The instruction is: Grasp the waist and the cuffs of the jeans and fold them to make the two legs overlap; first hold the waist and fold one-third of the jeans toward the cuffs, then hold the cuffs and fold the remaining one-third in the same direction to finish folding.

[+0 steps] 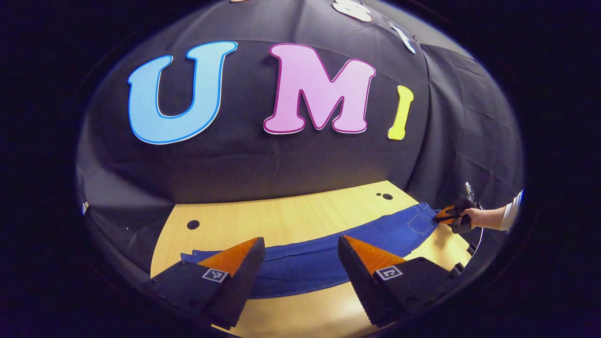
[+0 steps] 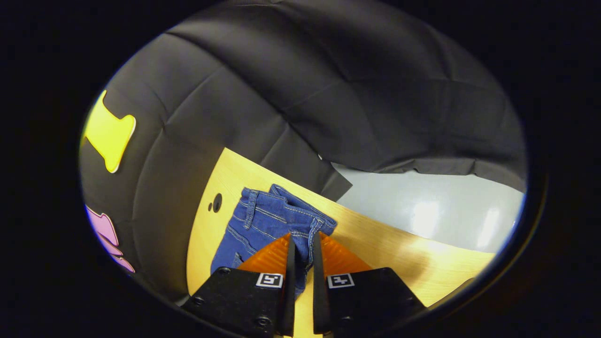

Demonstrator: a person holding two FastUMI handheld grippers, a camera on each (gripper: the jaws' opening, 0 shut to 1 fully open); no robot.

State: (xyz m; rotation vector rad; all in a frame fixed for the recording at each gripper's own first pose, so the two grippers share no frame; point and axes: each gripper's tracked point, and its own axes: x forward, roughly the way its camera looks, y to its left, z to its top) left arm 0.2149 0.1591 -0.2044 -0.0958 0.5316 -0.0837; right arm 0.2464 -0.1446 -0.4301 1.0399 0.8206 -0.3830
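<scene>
In the right gripper view, the right gripper (image 2: pixel 303 244) has its jaws nearly together, pinching the stitched denim waist of the jeans (image 2: pixel 263 223) at lower centre. In the left gripper view, the left gripper (image 1: pixel 300 249) has its jaws wide apart above the jeans' legs, apparently not touching them. The jeans stretch flat across the pale wood-grain counter (image 1: pixel 291 213) toward the right edge, where a hand (image 1: pixel 472 217) holds the other gripper at the waist.
</scene>
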